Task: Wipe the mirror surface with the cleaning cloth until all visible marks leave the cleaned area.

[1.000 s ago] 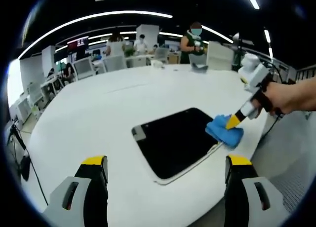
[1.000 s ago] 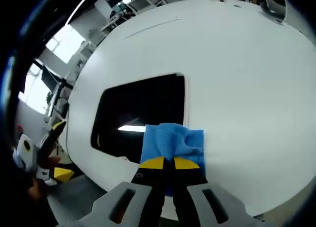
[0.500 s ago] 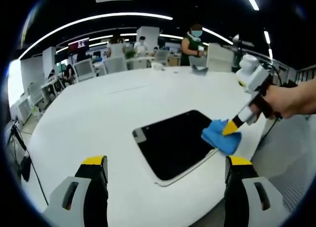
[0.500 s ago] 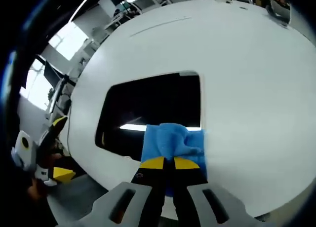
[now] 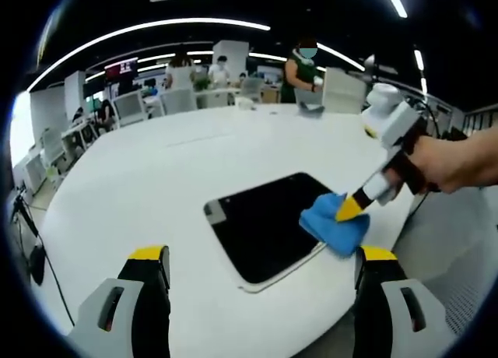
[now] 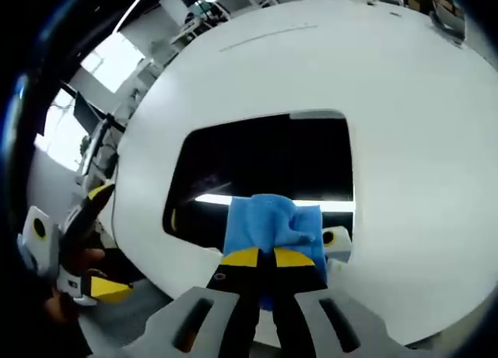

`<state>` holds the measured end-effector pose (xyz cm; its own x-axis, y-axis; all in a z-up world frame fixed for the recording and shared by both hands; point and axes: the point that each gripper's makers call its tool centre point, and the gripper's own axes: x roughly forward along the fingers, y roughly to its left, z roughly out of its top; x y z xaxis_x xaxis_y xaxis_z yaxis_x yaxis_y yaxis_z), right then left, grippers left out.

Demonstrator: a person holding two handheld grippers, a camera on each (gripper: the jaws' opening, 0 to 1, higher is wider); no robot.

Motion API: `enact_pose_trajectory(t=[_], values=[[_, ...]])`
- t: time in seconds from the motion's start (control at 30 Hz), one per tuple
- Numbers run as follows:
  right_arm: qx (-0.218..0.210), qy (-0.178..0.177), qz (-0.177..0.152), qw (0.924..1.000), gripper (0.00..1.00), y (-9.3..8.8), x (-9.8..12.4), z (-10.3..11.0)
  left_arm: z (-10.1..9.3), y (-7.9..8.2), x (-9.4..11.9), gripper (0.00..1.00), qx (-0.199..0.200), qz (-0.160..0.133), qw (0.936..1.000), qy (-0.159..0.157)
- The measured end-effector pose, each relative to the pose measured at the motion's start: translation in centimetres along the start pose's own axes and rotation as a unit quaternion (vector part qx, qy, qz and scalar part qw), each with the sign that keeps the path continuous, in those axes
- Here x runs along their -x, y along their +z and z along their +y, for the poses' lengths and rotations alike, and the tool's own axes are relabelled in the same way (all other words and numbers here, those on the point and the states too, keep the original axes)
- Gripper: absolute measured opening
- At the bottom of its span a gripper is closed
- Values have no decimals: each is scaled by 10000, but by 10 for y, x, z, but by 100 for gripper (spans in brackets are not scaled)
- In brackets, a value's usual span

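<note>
The right gripper [image 6: 258, 257] has its fingers clamped on the blue cleaning cloth [image 6: 272, 224], which lies pressed on the near edge of the dark mirror [image 6: 264, 159]. The mirror lies flat on the white desk [image 5: 148, 179], close to the desk's edge. The left gripper [image 5: 261, 268] hovers in front of the mirror, its fingers wide apart and holding nothing.

The mirror [image 6: 264, 159] is looking glossy and dark, reflecting a light strip. The cleaning cloth [image 6: 272, 226] is showing soft, crumpled blue fabric, and the bench [image 5: 156, 171] is appearing smooth, matt white
</note>
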<state>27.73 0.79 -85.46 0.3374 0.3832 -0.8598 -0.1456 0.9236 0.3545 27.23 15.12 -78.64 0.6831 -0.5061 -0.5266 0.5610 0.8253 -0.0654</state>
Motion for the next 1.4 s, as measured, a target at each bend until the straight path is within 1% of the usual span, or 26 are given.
enact_pose_trajectory(t=[0.27, 0.63, 0.7, 0.73, 0.77, 0.83, 0.93, 1.03, 1.23, 1.3, 1.4], values=[[74, 65, 28, 9999, 0, 1, -7, 17, -2, -1, -1, 99, -14, 30, 10000, -63], [156, 91, 83, 9998, 0, 2, -13, 30, -2, 0, -1, 99, -7, 2, 10000, -60], [160, 112, 90, 9998, 0, 2, -14, 35, -2, -1, 0, 99, 18, 52, 10000, -39], [168, 118, 92, 9997, 0, 2, -14, 37, -4, -1, 0, 99, -41, 87, 9999, -66], [194, 123, 101, 9997, 0, 2, -15, 39, -6, 0, 0, 99, -96, 52, 9999, -104], [249, 131, 134, 9995, 0, 2, -17, 43, -7, 0, 1, 99, -80, 63, 9999, -110], [314, 164, 150, 9993, 0, 2, -20, 49, -7, -5, 4, 99, 96, 137, 9998, -116], [351, 202, 164, 9990, 0, 1, -21, 57, -6, -9, 4, 99, 69, 149, 9998, -77], [485, 235, 216, 9983, 0, 1, -25, 67, -7, -5, 4, 99, -117, 51, 9999, -48], [499, 253, 228, 9982, 0, 1, -27, 69, -7, -5, 4, 99, -106, 46, 9999, -42], [534, 269, 247, 9979, 0, 2, -29, 75, -10, -9, 1, 99, -65, 106, 9998, -139]])
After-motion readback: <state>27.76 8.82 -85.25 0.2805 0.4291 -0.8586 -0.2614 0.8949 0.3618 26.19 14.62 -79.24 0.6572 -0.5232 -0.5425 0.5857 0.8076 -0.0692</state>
